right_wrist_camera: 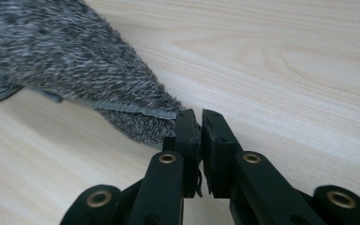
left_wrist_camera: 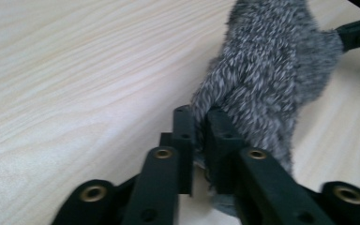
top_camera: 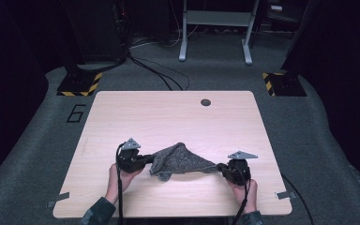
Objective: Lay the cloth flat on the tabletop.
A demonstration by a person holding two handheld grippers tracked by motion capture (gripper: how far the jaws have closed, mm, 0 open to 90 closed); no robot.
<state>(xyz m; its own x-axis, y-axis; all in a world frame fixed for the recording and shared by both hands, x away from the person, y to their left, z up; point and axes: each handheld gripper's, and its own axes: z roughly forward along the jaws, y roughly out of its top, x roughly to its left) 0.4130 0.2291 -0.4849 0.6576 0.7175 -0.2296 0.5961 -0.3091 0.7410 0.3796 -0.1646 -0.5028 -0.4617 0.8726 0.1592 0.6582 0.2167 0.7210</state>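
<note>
A fuzzy grey cloth (top_camera: 180, 160) hangs stretched between my two grippers over the near middle of the wooden table (top_camera: 168, 112). My left gripper (top_camera: 149, 160) is shut on the cloth's left corner. In the left gripper view the jaws (left_wrist_camera: 200, 123) pinch the grey cloth (left_wrist_camera: 267, 70), which bunches up beyond them. My right gripper (top_camera: 219, 167) is shut on the cloth's right corner. In the right gripper view the jaws (right_wrist_camera: 200, 125) clamp a hemmed corner of the cloth (right_wrist_camera: 75, 51), which runs off to the upper left just above the tabletop.
A dark round hole (top_camera: 206, 102) sits near the table's far edge. Tape tabs mark the near corners (top_camera: 58, 199). Beyond the table lie cables (top_camera: 154, 70), a grey frame's legs (top_camera: 215, 28) and yellow-black striped floor plates (top_camera: 79, 84).
</note>
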